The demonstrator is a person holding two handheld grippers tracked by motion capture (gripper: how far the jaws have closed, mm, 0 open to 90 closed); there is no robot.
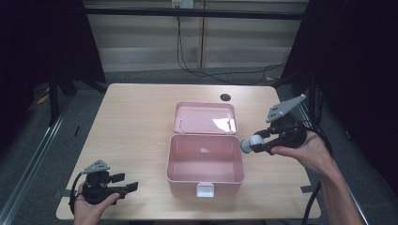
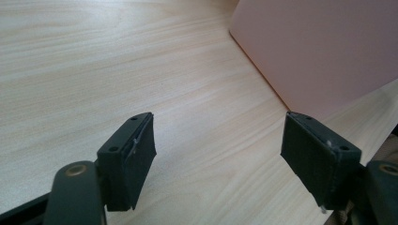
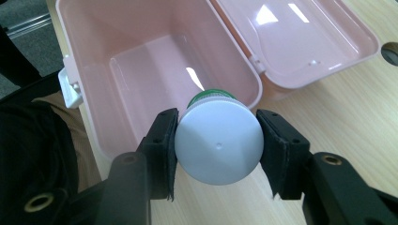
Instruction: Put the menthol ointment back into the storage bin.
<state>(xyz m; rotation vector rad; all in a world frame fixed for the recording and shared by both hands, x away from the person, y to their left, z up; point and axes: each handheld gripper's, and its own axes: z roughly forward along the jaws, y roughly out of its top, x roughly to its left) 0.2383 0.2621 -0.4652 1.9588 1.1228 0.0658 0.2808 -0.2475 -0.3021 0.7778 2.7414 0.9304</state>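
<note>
I'm carrying a white-capped bottle (image 3: 218,145), clamped in the right gripper (image 3: 218,150), toward the open pink box (image 1: 205,183). I'm aiming past its rim before releasing, while the left gripper (image 2: 218,159) is idling with jaws apart.

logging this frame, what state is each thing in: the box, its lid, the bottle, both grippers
pink plastic box: open, empty inside
hinged pink lid: flipped back flat on the wooden table
white-capped green bottle: gripped, at the box's rim
right gripper: shut on the bottle
left gripper: open, empty
</note>
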